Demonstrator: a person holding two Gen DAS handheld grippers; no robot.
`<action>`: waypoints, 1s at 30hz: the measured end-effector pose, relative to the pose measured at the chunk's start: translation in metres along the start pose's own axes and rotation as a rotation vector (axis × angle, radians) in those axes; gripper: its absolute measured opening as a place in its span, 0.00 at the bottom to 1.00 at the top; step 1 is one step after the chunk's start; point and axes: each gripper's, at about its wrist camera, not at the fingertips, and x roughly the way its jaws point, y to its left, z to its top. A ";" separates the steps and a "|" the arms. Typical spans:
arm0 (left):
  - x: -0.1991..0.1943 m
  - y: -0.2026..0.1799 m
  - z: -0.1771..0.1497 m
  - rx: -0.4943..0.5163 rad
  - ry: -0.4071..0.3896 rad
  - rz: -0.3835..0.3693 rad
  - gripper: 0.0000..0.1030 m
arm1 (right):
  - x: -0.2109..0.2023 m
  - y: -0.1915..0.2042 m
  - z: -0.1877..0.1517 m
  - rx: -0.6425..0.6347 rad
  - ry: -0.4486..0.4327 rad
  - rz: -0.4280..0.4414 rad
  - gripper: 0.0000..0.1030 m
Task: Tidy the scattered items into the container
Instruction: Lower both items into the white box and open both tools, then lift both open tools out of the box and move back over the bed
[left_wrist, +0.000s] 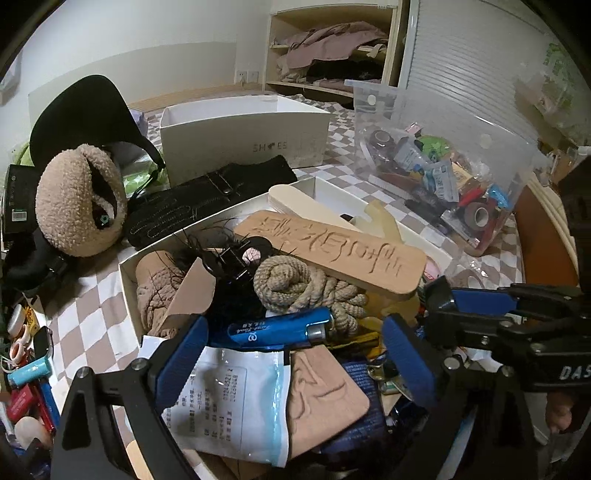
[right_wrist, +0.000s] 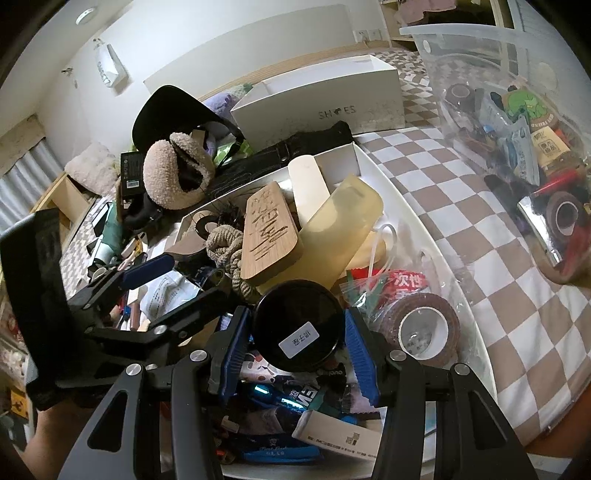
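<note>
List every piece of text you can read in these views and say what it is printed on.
"SH ES", a heart between: white cardboard shoe box.
"DAS", cut off: black right gripper.
Carved characters on the long wooden plaque: unreadable.
White sticker on the round black tin lid, white medicine sachet, red packet: too small to read.

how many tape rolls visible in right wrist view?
3. One brown tape roll lies in the white tray, right of the black round tin. Two sit in the clear bin: a dark roll up top, another brown roll lower right. More may be buried.
</note>
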 end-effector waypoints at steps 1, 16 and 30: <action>-0.002 0.001 0.000 -0.003 -0.002 0.000 0.93 | 0.000 0.000 0.000 0.003 0.000 0.003 0.51; -0.037 0.033 -0.007 -0.070 -0.032 0.039 0.93 | -0.021 0.026 0.002 -0.008 -0.042 -0.007 0.79; -0.084 0.076 -0.025 -0.125 -0.064 0.101 1.00 | -0.028 0.072 -0.004 -0.065 -0.095 -0.023 0.92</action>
